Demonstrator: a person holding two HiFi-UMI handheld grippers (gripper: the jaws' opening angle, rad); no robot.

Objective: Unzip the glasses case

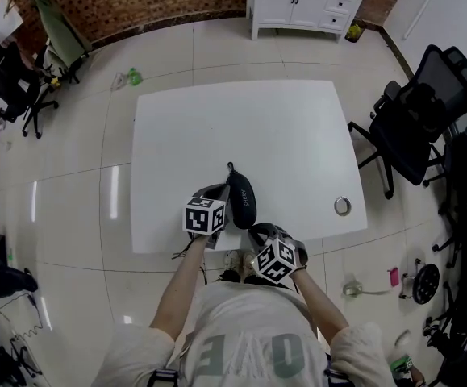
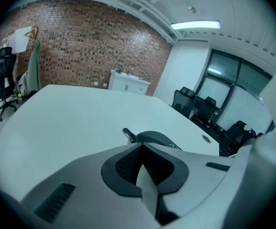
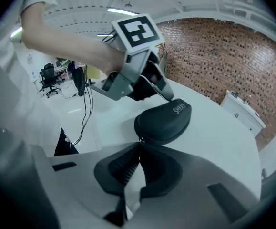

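A black office chair (image 1: 7, 83) stands on the pale tiled floor well off to my left, near the brick wall. In front of me is the white rectangular table (image 1: 281, 127), and both my tools work at its near edge.

My left gripper (image 1: 222, 193) is closed, its two jaws pressed together with nothing between them. In the right gripper view its tip (image 3: 169, 95) rests against the upper side of the black oval zip-up glasses case (image 1: 242, 200). The case lies flat on the table just beside that gripper, lengthwise away from me. A small dark clip (image 1: 231, 168) sticks out of its far end. In the left gripper view the case (image 2: 153, 137) shows just past my closed jaws.

My right gripper (image 1: 259, 233) sits at the near end of the case (image 3: 164, 120). Its jaws are closed on a small metal zip pull (image 3: 139, 140) that glints at their tips.

Further right, a round metal ring (image 1: 343, 206) is set into the tabletop near its right edge. Another black office chair (image 1: 419, 119) stands beside the table there.
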